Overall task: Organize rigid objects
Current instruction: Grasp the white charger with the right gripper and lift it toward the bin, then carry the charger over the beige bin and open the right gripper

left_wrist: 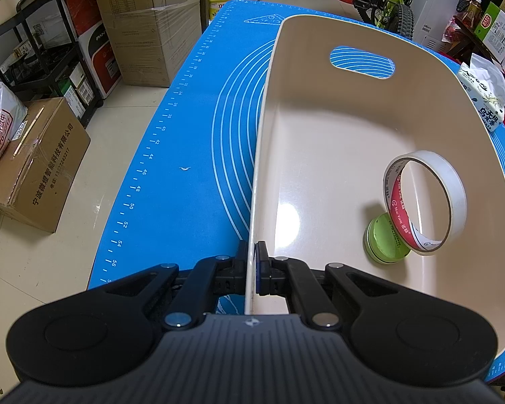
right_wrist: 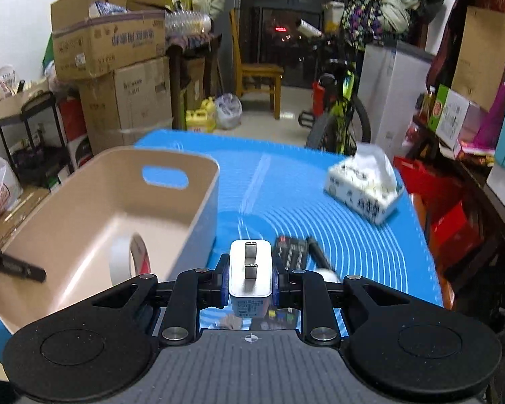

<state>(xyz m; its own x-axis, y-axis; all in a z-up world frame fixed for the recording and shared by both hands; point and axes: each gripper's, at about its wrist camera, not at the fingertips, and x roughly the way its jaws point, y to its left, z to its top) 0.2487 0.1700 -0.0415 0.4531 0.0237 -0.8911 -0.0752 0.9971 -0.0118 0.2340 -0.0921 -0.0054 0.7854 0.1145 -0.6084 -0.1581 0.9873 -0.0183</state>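
Observation:
A beige plastic bin (left_wrist: 320, 134) stands on the blue mat (left_wrist: 185, 151). My left gripper (left_wrist: 255, 252) is shut on the bin's near-left rim, one finger inside and one outside. In the bin a roll of white tape (left_wrist: 454, 198) leans on a green round tin (left_wrist: 382, 242). My right gripper (right_wrist: 250, 269) is shut on a white plug adapter (right_wrist: 250, 276), prongs up, held above the mat right of the bin (right_wrist: 198, 208). The tape (right_wrist: 121, 259) also shows there. A black remote-like object (right_wrist: 291, 247) lies on the mat beyond the adapter.
A tissue pack (right_wrist: 363, 185) lies at the mat's far right and also shows in the left wrist view (left_wrist: 484, 97). A dark arm of the left gripper (right_wrist: 13, 266) reaches over the bin's left rim. Cardboard boxes (left_wrist: 33, 165), a bicycle (right_wrist: 340, 101) and shelves surround the table.

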